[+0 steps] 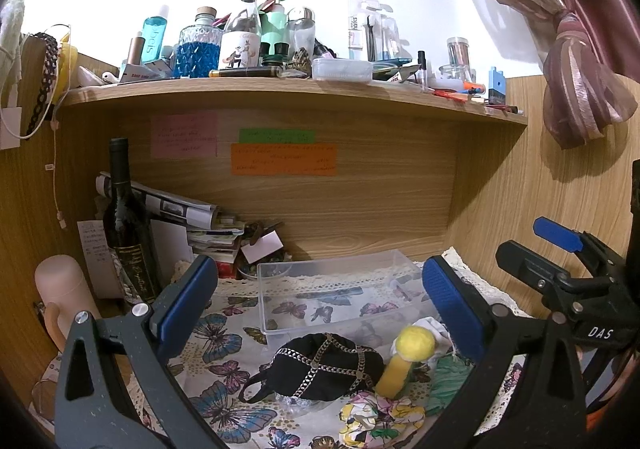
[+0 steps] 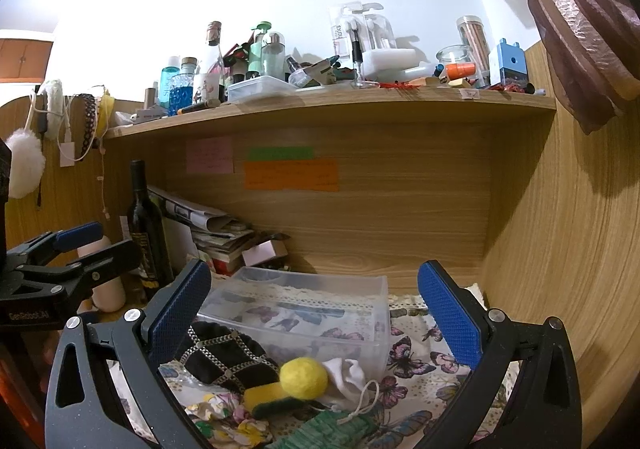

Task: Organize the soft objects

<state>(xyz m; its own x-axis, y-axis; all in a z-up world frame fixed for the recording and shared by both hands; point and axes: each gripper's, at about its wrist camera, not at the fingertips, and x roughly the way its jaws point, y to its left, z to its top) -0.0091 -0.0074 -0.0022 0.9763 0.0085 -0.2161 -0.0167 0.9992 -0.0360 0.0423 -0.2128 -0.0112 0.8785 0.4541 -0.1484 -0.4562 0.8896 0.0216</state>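
Observation:
A pile of soft objects lies on the butterfly cloth (image 1: 224, 333) in front of a clear plastic box (image 1: 340, 293): a black mask with silver chains (image 1: 324, 369), a yellow felt ball (image 1: 416, 343) on a yellow sponge (image 1: 394, 375), a white cloth (image 1: 434, 327), a green fabric piece (image 1: 448, 381) and a floral scrunchie (image 1: 380, 419). My left gripper (image 1: 320, 297) is open and empty above the pile. My right gripper (image 2: 316, 309) is open and empty, over the same pile: mask (image 2: 224, 357), ball (image 2: 304, 377), white cloth (image 2: 348, 373), box (image 2: 304, 309).
A wine bottle (image 1: 126, 225), a pink flask (image 1: 64, 289) and stacked papers (image 1: 212, 237) stand at the back left. A cluttered wooden shelf (image 1: 280, 93) runs overhead. Wooden panels close the back and right. A curtain (image 1: 576, 49) hangs at the upper right.

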